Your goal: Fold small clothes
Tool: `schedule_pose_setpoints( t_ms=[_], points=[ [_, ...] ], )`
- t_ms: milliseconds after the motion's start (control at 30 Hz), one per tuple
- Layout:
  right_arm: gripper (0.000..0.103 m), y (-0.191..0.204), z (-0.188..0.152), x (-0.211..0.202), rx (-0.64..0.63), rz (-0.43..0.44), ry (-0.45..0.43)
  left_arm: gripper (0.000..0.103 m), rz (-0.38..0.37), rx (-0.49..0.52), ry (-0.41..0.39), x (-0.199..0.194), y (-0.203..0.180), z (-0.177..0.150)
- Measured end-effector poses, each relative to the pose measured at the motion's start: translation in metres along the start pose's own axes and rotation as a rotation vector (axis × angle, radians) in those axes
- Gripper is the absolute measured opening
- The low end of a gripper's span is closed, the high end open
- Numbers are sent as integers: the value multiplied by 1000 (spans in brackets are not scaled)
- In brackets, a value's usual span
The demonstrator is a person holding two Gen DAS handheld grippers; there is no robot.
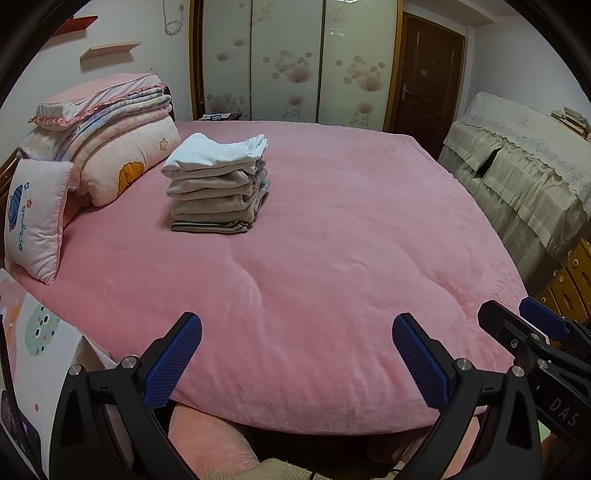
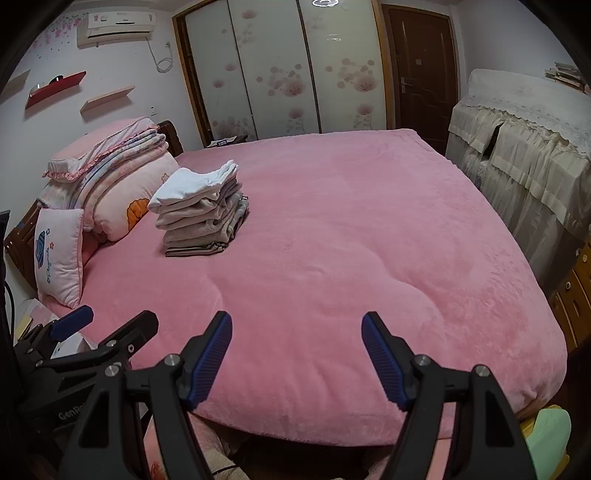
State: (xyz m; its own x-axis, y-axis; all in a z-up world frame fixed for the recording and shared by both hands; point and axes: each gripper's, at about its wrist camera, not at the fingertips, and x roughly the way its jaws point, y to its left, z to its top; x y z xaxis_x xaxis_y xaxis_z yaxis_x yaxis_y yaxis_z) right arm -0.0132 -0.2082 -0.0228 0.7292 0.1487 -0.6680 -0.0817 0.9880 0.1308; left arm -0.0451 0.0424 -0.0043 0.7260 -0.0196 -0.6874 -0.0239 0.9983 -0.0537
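Left gripper [image 1: 297, 360] spread wide, nothing between pads, hovering over near edge of bed [image 1: 332, 295]. Right gripper [image 2: 297, 360] same: jaws wide apart, empty, level w/ left one & just beside it. Both aimed fwd along the bed, probably a neutral hold between garments, since nothing loose lies w/in reach.

"DAS" readable in white on right gripper body as seen from left wrist view; "GenRo…" partly readable on left gripper body from right wrist view, rest cut off.

Near half of pink bed cover bare, only soft dents in the plush. No unfolded piece visible anywhere on it, so task judged mostly or wholly done, unless more clothes sit out of frame.

Further in, left of centre: stack of folded clothes [image 1: 218, 184], white piece on top, beige & grey below, striped one at bottom. Edges roughly squared, top layer slightly overhanging. Set well away from working edge, likely to keep folding area free & the pile undisturbed.

Small pillow [image 1: 35, 218] propped upright at left edge, script on it looks like "Playmate", not sure. Behind it, folded quilts [image 1: 110, 122] piled at the headboard end, near the stack but apart.

Far end: wardrobe [image 1: 288, 62] w/ floral sliding doors, dark door [image 1: 424, 77] to its right. AC unit [image 2: 118, 27] high on wall, label too small to read.
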Motion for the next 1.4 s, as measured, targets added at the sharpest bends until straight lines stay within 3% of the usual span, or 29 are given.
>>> schedule_pose_setpoints(
  t_ms=[1400],
  points=[
    [73,-1,-1,-3,6,-5,-4,103,-11,-8,15,3,1,-3]
  ],
)
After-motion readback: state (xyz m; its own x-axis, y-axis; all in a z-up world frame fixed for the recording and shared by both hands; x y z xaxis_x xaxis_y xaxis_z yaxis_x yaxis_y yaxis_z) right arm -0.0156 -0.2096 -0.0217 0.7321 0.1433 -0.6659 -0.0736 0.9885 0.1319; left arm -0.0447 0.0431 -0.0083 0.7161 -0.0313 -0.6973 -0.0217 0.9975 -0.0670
